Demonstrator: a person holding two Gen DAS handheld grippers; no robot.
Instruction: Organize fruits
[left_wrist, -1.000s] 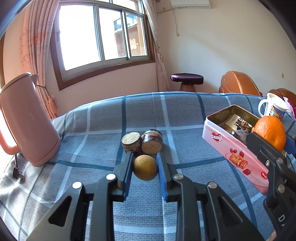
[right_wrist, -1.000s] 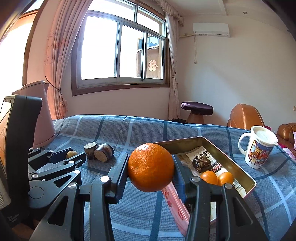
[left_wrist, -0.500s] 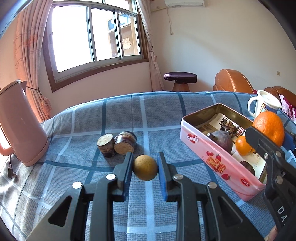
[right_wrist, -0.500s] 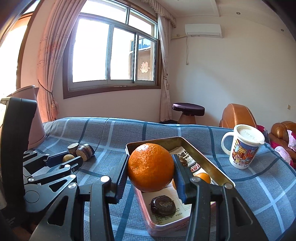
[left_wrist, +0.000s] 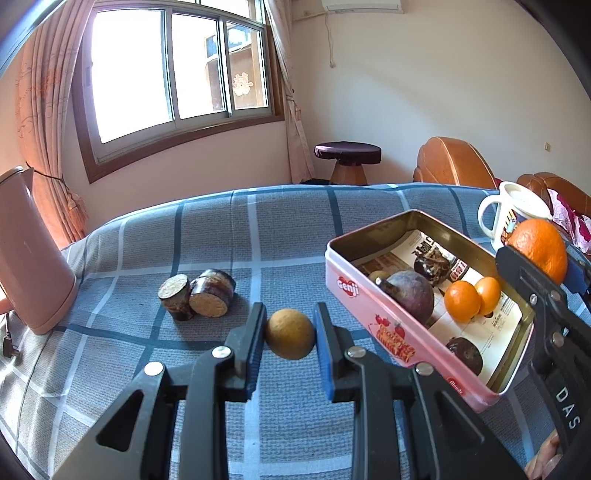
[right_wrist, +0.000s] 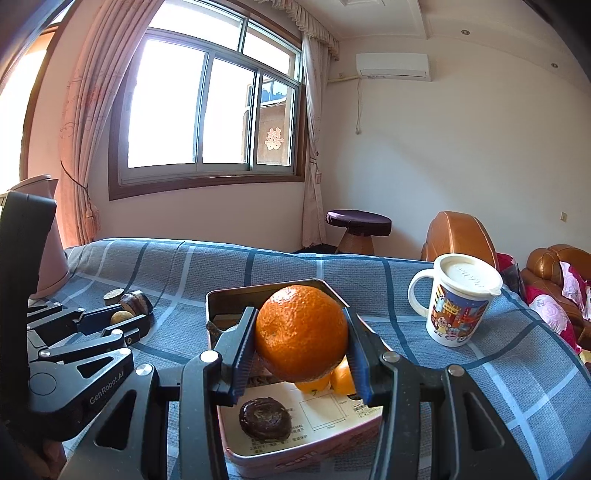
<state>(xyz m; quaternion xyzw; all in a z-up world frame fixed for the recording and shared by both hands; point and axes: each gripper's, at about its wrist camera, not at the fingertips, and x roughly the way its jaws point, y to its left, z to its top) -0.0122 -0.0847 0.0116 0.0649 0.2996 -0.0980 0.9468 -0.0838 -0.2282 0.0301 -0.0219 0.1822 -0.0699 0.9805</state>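
While the right tool (right_wrist: 301, 341) grips an orange (right_wrist: 301, 332) above the tin (left_wrist: 388, 314), the left tool (left_wrist: 290, 334) clamps a small brown fruit (left_wrist: 290, 334).

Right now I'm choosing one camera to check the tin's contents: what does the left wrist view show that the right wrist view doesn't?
Only the left wrist view shows the dark purple fruit in the tin, and the left gripper shut on the small yellow-brown fruit up close.

Only the right wrist view shows the whole lidded mug.

Both show the right gripper shut on the big orange, the small oranges, the dark round piece and the cut stalk pieces.
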